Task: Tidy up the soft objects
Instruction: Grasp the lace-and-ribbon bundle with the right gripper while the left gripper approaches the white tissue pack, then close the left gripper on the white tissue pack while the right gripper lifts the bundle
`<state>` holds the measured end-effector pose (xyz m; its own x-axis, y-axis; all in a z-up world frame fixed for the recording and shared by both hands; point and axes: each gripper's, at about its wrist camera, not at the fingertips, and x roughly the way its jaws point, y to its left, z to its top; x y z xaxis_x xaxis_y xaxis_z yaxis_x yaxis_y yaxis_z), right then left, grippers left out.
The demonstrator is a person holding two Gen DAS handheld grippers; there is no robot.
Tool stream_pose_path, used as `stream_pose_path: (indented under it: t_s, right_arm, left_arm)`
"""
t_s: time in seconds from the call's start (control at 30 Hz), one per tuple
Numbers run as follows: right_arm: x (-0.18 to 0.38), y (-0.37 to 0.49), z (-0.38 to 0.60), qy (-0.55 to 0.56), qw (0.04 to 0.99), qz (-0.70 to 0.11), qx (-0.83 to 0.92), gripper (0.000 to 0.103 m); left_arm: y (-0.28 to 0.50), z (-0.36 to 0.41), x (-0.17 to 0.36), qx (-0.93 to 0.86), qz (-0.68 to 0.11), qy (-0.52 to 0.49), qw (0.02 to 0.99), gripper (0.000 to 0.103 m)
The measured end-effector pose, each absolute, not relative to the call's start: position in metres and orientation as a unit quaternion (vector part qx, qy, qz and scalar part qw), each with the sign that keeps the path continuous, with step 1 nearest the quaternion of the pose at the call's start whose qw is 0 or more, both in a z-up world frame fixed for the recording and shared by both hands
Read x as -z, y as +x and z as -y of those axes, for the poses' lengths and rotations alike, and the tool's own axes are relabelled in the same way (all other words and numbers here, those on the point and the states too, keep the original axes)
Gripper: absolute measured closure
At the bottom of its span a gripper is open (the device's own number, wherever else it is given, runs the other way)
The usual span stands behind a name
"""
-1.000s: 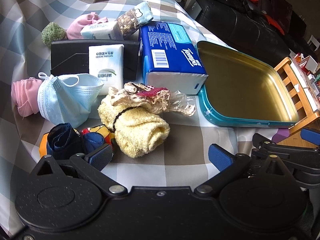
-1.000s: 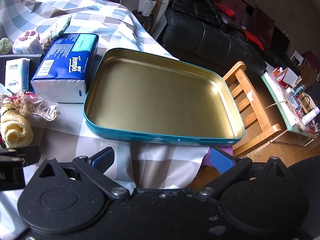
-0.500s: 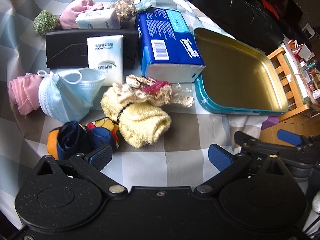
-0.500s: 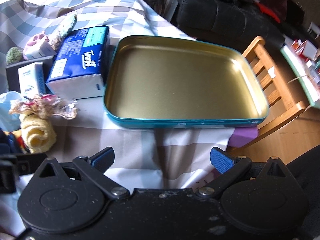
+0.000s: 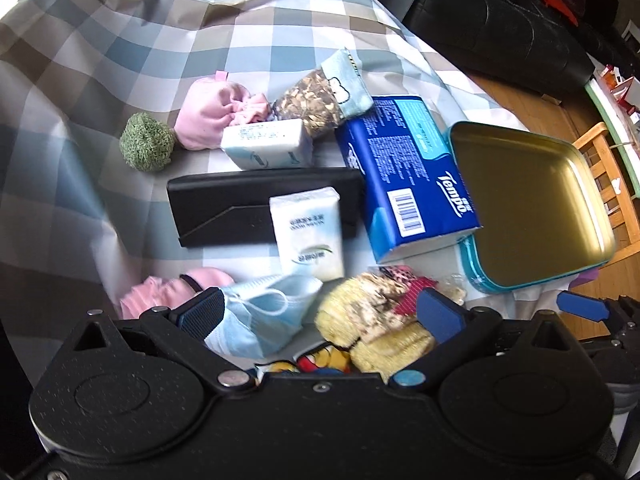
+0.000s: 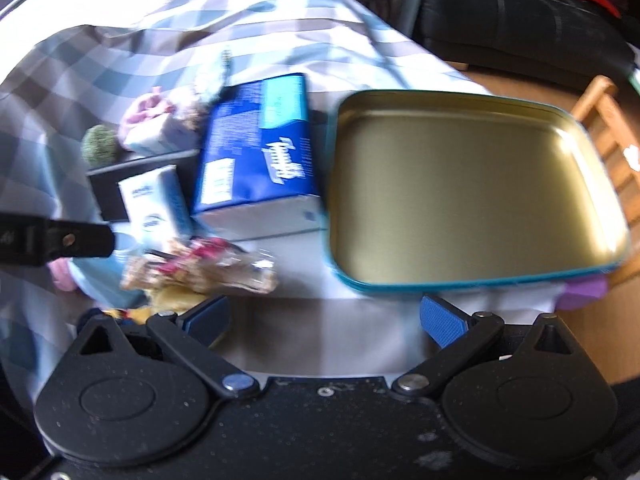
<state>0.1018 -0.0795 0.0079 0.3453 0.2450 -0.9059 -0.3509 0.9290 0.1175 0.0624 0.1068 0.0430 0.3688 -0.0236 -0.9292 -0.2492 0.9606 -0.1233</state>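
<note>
Both grippers moved in over the desk, left gripper (image 5: pixel 320 312) jaws wide and empty above face mask (image 5: pixel 260 316) and yellow towel (image 5: pixel 384 336), right gripper (image 6: pixel 324 320) likewise, likely for loading the empty tin tray (image 6: pixel 472 184).

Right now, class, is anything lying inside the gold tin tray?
No. The tray's gold floor shows bare from rim to rim.

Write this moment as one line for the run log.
left gripper: open, over face mask | right gripper: open, empty | tray: empty
</note>
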Motion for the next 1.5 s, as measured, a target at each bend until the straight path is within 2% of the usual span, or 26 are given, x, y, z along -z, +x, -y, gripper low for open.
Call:
stream_pose_path:
  t_s: [0.4,0.77,0.87,1.0,1.03,1.23,1.5]
  right_arm:
    - [-0.010,0.118,0.014,-0.059,0.799,-0.535,-0.269,0.001]
    - [0.035,0.142,-0.006,-0.058,0.769,-0.581,-0.260,0.001]
    - [0.046,0.144,-0.005,-0.047,0.761,-0.592,-0.260,0.009]
    - [0.047,0.144,0.001,-0.019,0.748,-0.602,-0.280,0.032]
    - [0.044,0.143,0.002,-0.018,0.748,-0.599,-0.284,0.034]
    - [0.026,0.135,0.016,-0.019,0.759,-0.579,-0.297,0.034]
    - [0.011,0.135,0.036,0.010,0.766,-0.567,-0.303,0.034]
  left_arm:
    - [0.085,-0.141,-0.027,-0.079,-0.592,-0.140,0.790,0.004]
    - [0.086,-0.151,-0.009,-0.088,-0.590,-0.165,0.785,0.004]
    - [0.086,-0.151,-0.004,-0.086,-0.592,-0.178,0.781,0.004]
    - [0.086,-0.156,0.006,-0.082,-0.603,-0.216,0.764,0.004]
    - [0.086,-0.156,0.007,-0.085,-0.603,-0.218,0.762,0.004]
    - [0.085,-0.155,0.010,-0.101,-0.601,-0.215,0.763,0.004]
    - [0.096,-0.135,0.000,-0.089,-0.559,-0.174,0.806,0.004]
